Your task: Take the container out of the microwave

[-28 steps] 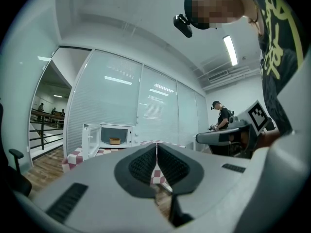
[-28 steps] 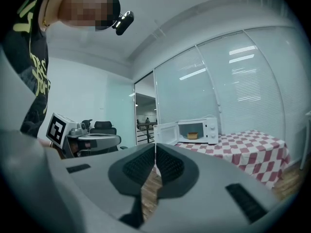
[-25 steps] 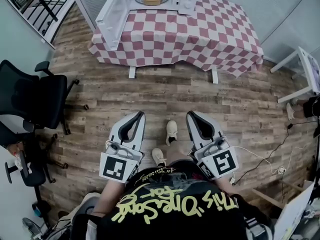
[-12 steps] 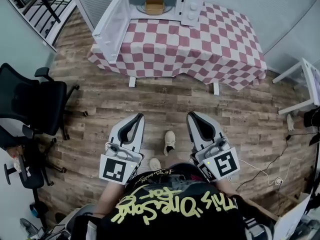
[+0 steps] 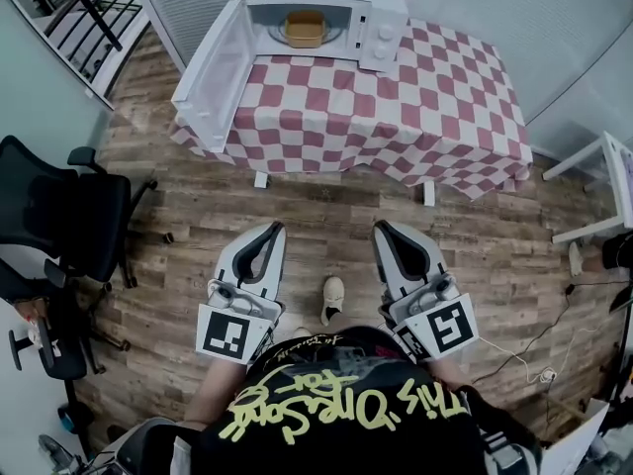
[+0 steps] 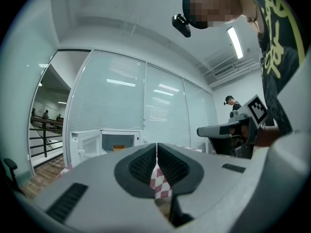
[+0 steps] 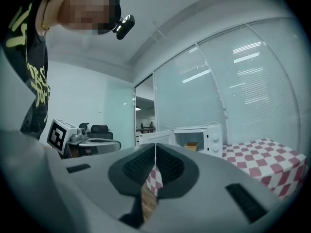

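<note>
A white microwave (image 5: pixel 381 13) stands at the back of a table with a red-and-white checked cloth (image 5: pixel 396 97); its door (image 5: pixel 203 77) hangs wide open to the left. Inside sits a yellow-orange container (image 5: pixel 305 28), also seen as a small container (image 6: pixel 118 148) in the left gripper view and a container (image 7: pixel 191 145) in the right gripper view. My left gripper (image 5: pixel 274 229) and right gripper (image 5: pixel 381 229) are held level over the wooden floor, well short of the table. Both are shut with nothing between the jaws.
A black office chair (image 5: pixel 69 216) stands at the left. A white side table (image 5: pixel 598 181) is at the right, with cables (image 5: pixel 534 334) on the floor near it. Glass partitions with blinds (image 6: pixel 146 106) rise behind the microwave. My shoe (image 5: pixel 333 298) shows between the grippers.
The table and microwave have come closer and lower in the head view as I walk forward. Both grippers stay shut and keep their place in front of me.
</note>
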Demonstrator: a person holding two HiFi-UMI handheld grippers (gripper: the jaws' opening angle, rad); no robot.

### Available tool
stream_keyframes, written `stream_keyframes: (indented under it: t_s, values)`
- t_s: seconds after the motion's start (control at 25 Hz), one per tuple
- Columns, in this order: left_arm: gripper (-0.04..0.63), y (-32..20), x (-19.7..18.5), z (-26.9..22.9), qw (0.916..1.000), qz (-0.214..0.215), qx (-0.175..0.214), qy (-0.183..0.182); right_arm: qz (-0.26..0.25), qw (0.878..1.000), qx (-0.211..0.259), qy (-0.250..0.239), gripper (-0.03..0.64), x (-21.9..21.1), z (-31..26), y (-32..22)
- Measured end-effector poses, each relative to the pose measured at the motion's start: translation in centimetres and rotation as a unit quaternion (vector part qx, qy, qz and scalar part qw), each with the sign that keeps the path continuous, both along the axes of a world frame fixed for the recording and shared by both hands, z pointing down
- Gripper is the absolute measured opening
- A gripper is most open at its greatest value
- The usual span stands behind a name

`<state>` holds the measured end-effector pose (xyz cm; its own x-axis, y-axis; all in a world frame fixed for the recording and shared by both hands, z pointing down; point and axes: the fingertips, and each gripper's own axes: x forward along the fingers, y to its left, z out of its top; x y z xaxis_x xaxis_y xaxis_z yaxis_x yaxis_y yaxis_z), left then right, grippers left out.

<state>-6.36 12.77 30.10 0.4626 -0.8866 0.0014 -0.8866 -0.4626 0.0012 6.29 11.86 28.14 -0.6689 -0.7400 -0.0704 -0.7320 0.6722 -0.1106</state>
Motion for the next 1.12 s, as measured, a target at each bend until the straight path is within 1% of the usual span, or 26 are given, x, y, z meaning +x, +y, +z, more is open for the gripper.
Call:
stream_keyframes:
  t_s: [0.36,0.56,0.72,0.84,1.12]
  values:
    - [0.012,-3.6,1.3,-0.1,0.9999,-0.016,0.000,-0.005,-0.019,1.000,-0.005,0.001,0.011,1.1,0.5,-3.9]
    - [0.012,-5.4,2.2,-0.3,0.9997,-0.024,0.007,-0.005,-0.029,1.000,-0.007,0.010,0.011,2.0,1.2,-5.7]
    - [0.012,-6.3,3.1,-0.3,0.9997,-0.025,0.009,0.000,-0.042,0.999,0.000,0.023,0.011,1.9,1.5,-6.3]
    - [0.012,-6.7,3.4,-0.3,0.9997,-0.022,0.008,-0.001,-0.042,0.999,-0.002,0.020,0.011,1.9,1.5,-6.6]
    - [0.012,-7.1,2.7,0.0,0.9997,-0.022,0.003,-0.003,-0.041,0.999,-0.004,0.020,0.011,1.4,1.4,-6.8]
